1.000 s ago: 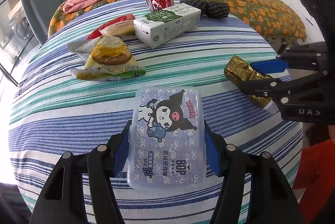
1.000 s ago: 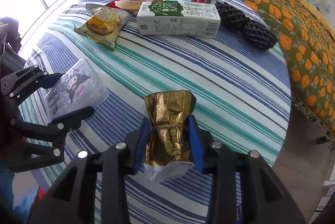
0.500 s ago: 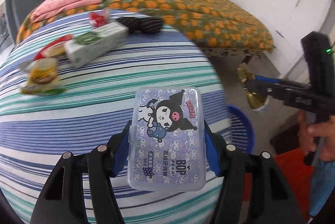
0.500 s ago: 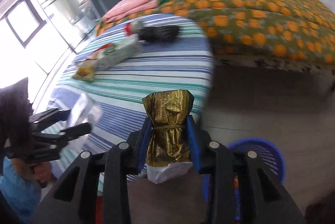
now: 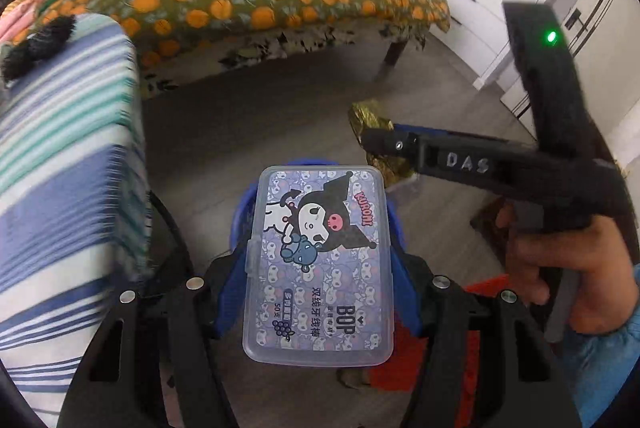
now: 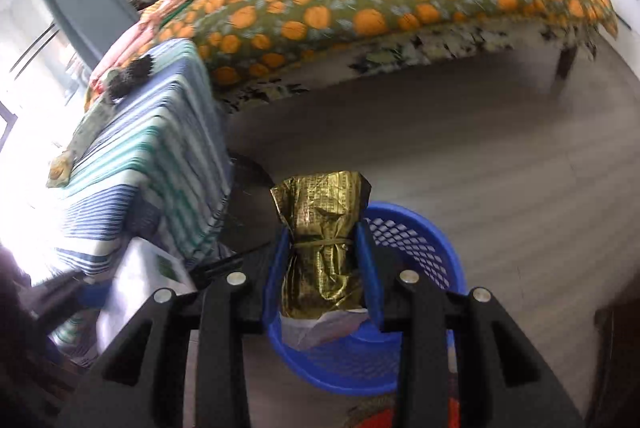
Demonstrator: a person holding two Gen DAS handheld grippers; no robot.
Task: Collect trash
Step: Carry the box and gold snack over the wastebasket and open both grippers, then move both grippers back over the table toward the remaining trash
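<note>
A: Right gripper (image 6: 324,264) clamped on the gold packet (image 6: 322,228), blue pads on both sides at its tied waist. It hangs above the blue bin (image 6: 416,240), near rim side. Left gripper (image 5: 316,280) pinched on the floss box (image 5: 318,260), flat, lid up

B: Step?

A: Drop-off, I'd say. Best to centre each item over the bin's opening before letting go; the packet looks close to the near rim, so push a bit farther. Release one at a time, or the tools may bump

B: View differences?

A: Left view shows the hand (image 5: 560,268) on the right tool, and the packet (image 5: 370,116) from the side; the bin is nearly hidden under the box. Right view shows the bin's mesh wall and the striped table (image 6: 140,180) at left with trash still on it, blurred
</note>
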